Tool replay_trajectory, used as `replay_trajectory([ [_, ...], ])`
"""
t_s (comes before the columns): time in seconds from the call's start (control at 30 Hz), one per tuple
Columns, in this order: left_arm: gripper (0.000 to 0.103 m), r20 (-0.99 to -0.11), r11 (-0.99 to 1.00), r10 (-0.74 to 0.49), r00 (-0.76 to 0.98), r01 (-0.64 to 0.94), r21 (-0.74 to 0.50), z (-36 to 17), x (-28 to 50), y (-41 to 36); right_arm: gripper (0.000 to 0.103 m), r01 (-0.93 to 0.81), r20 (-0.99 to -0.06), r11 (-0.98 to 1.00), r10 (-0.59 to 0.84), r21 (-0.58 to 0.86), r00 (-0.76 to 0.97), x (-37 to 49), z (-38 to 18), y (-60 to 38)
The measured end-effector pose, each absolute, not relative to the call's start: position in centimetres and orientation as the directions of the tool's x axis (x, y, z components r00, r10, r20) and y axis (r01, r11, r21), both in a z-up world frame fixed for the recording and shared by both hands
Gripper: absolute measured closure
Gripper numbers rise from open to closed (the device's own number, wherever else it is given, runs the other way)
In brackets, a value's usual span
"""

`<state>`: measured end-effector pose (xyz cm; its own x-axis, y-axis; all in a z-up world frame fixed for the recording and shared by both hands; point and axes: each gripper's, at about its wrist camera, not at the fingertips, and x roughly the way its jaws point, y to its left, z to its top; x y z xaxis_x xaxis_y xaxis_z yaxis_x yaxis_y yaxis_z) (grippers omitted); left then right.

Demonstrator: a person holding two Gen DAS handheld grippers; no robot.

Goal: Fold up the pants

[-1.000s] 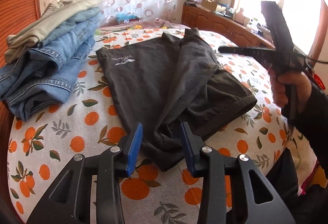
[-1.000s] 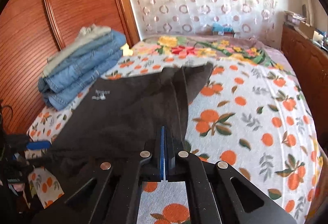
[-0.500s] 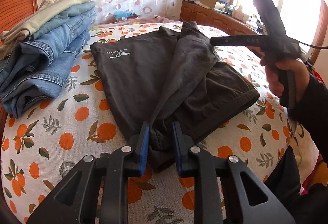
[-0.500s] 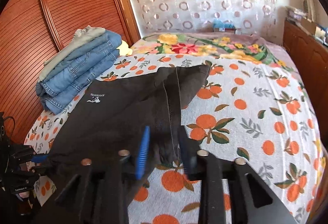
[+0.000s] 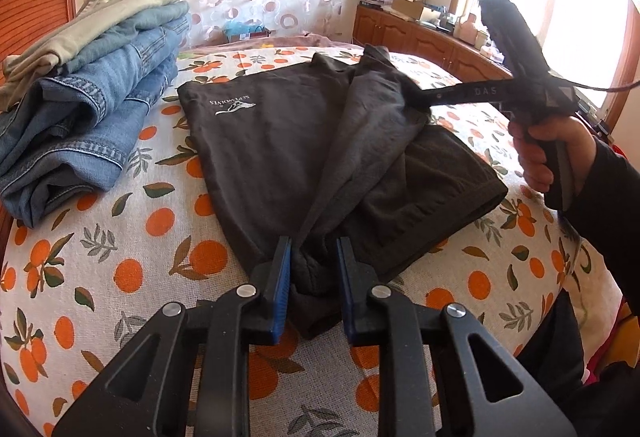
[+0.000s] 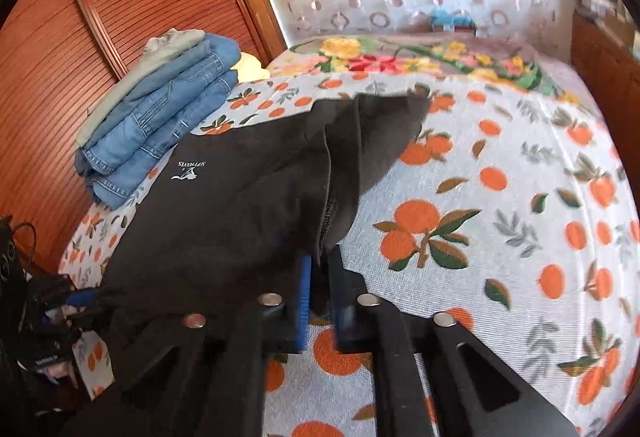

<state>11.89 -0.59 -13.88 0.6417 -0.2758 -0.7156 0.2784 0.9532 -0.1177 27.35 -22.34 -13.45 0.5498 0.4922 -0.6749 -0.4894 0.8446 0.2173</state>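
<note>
Pants (image 5: 280, 157) on bed (image 5: 120, 277); jeans stack (image 5: 92, 117) left, beside.

Both cams ride low and close over the bed (image 5: 120, 277), angled down past their own claw. The left cam faces the window side; the right cam faces the wooden wardrobe (image 6: 120, 17). Both catch the jeans stack (image 5: 88, 117) beside that wardrobe.
</note>
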Motion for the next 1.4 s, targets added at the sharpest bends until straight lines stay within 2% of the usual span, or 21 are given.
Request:
replay_trajectory([
  [0.17,0.08,-0.713,0.954,-0.274,0.646,0.277,-0.115,-13.9,11.9,-0.6,0.099,-0.478,-0.627,0.864,0.461,0.157,0.628,26.0,-10.9,-22.2],
  [0.33,0.092,-0.705,0.953,-0.283,0.65,0.272,-0.132,-13.8,11.6,-0.3,0.099,-0.522,-0.578,0.842,0.495,0.135,0.649,25.6,-8.2,-20.0],
  [0.53,0.093,-0.66,0.937,-0.348,0.665,0.259,-0.234,-12.7,10.1,1.2,0.099,-0.588,-0.58,0.804,0.522,0.088,0.626,27.3,-6.8,-15.3],
  [0.87,0.093,-0.69,0.946,-0.324,0.647,0.23,-0.229,-13.5,9.3,2.1,0.099,-0.665,-0.608,0.739,0.579,0.11,0.543,31.8,-7.8,-8.4],
  [0.97,0.088,-0.694,0.946,-0.323,0.643,0.218,-0.238,-13.5,9.2,2.4,0.097,-0.659,-0.62,0.739,0.584,0.138,0.525,32.8,-8.4,-7.0],
  [1.03,0.078,-0.701,0.952,-0.305,0.645,0.2,-0.23,-13.6,9.2,2.8,0.092,-0.651,-0.636,0.747,0.568,0.133,0.522,33.0,-8.7,-6.9],
  [1.1,0.074,-0.7,0.955,-0.296,0.65,0.192,-0.226,-13.5,9.1,3.3,0.083,-0.653,-0.636,0.748,0.563,0.119,0.529,32.6,-8.6,-7.0],
  [1.17,0.072,-0.696,0.954,-0.3,0.652,0.19,-0.233,-13.4,9.1,3.6,0.076,-0.648,-0.638,0.755,0.548,0.101,0.541,32.1,-8.4,-7.2],
  [1.23,0.068,-0.698,0.957,-0.29,0.654,0.179,-0.23,-13.2,9.1,3.8,0.075,-0.647,-0.64,0.758,0.541,0.089,0.545,31.7,-8.5,-8.1],
  [1.4,0.067,-0.694,0.961,-0.276,0.665,0.17,-0.22,-12.6,9.2,4.1,0.068,-0.637,-0.618,0.764,0.55,0.101,0.562,30.6,-8.0,-10.7],
])
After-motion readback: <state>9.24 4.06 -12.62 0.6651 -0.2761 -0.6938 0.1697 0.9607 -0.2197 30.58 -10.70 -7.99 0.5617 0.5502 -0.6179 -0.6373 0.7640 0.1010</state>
